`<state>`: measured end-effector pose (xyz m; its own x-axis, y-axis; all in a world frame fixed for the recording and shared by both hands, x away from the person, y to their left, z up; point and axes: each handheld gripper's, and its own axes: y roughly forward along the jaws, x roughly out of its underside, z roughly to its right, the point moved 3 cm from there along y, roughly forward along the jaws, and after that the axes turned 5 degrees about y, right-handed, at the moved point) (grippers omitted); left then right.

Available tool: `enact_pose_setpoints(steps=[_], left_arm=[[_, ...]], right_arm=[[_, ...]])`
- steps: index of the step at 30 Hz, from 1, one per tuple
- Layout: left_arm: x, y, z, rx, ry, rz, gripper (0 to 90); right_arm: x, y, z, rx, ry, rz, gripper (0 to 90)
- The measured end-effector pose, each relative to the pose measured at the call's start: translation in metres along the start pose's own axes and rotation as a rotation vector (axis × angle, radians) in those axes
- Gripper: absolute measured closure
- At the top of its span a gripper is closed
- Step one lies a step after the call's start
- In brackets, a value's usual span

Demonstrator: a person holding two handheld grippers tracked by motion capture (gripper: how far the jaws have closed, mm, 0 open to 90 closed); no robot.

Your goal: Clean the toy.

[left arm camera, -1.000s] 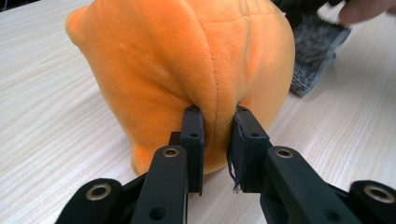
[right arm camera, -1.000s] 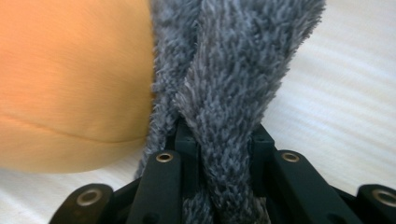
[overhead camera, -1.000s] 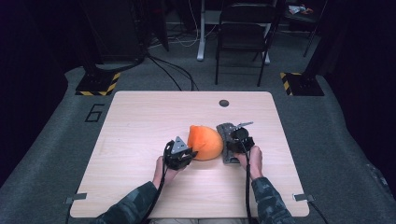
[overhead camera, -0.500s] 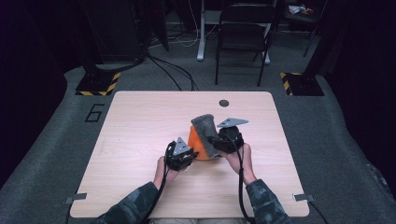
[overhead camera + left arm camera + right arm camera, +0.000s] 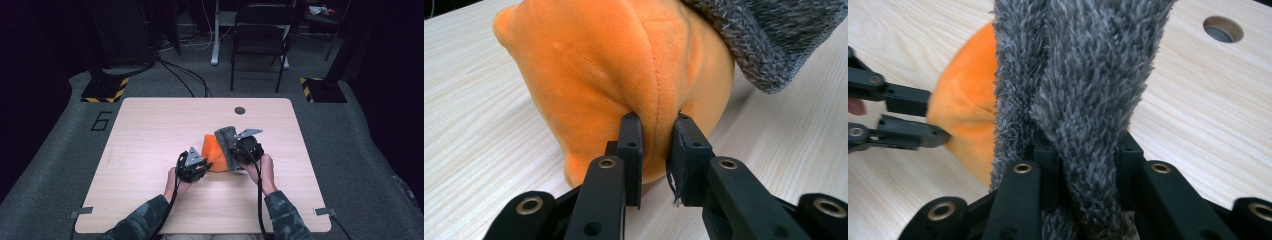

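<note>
Two hand-held grippers clamp an orange plush piece and a grey fuzzy piece at mid-table.

High view: left gripper (image 5: 200, 167) sits just below centre of frame, jaws pinched on a fold of the orange plush (image 5: 214, 152); in the left gripper view the two pads press into the plush (image 5: 624, 65) at centre frame, plush resting on the wooden table (image 5: 479, 115). Right gripper (image 5: 239, 152) is right of centre, jaws clamped on the grey fuzzy fabric (image 5: 227, 142), which stands against the plush's right side. Right gripper view: grey fabric (image 5: 1083, 85) runs up mid-frame from between the jaws, orange plush (image 5: 965, 117) at left, the left gripper's jaws touching it from the left edge. Round table hole (image 5: 240, 110) above, apart.
</note>
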<state>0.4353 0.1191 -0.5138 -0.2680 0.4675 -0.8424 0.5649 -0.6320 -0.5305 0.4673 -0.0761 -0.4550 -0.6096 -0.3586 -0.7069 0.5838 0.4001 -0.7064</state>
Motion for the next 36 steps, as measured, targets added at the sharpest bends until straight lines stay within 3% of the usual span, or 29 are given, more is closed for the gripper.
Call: enact_pose_setpoints(steps=[3, 6, 9, 10, 12, 18, 21, 23, 26, 29, 31, 32, 36], left_arm=[[0.0, 0.0, 0.0, -0.004, 0.005, -0.001, 76.6], [0.0, 0.0, 0.0, -0.002, 0.001, 0.003, 76.6], [0.0, 0.001, 0.0, 0.0, -0.003, 0.006, 76.6], [0.0, 0.001, 0.0, -0.001, -0.005, 0.005, 76.7], [0.001, 0.0, -0.002, -0.001, 0.0, 0.001, 76.6], [0.001, 0.001, -0.002, 0.0, -0.008, 0.014, 76.5], [0.001, 0.0, -0.002, -0.005, -0.012, 0.013, 76.4], [0.001, -0.001, -0.004, -0.009, -0.013, 0.014, 76.2], [0.001, -0.001, -0.005, -0.011, -0.025, 0.015, 76.0], [0.001, 0.0, -0.005, -0.014, -0.023, 0.016, 75.7], [0.001, 0.0, -0.005, -0.013, -0.024, 0.017, 75.5], [0.002, 0.0, -0.006, -0.014, -0.026, 0.016, 75.2], [0.001, -0.005, -0.007, -0.019, -0.02, 0.01, 70.0]], right_arm=[[0.003, 0.0, 0.003, 0.028, 0.008, -0.013, 71.4], [0.006, 0.003, 0.008, 0.084, -0.025, -0.033, 71.4], [0.01, 0.007, 0.015, 0.095, -0.006, -0.05, 71.4], [0.013, 0.01, 0.023, 0.111, 0.026, -0.076, 71.4], [0.02, 0.017, 0.03, 0.13, 0.026, -0.103, 71.4], [0.032, 0.032, 0.038, 0.127, 0.071, -0.18, 71.3], [0.029, 0.028, 0.042, 0.139, 0.053, -0.156, 71.6], [0.023, 0.019, 0.044, 0.127, 0.077, -0.121, 71.9], [0.011, -0.002, 0.038, 0.108, 0.088, -0.033, 72.1], [0.0, -0.019, 0.025, 0.042, 0.085, 0.022, 72.2], [-0.002, -0.02, 0.02, 0.019, 0.071, 0.02, 72.2], [-0.002, -0.015, 0.009, -0.006, 0.044, -0.013, 72.1], [0.003, 0.003, 0.0, 0.066, -0.036, -0.061, 72.0]])
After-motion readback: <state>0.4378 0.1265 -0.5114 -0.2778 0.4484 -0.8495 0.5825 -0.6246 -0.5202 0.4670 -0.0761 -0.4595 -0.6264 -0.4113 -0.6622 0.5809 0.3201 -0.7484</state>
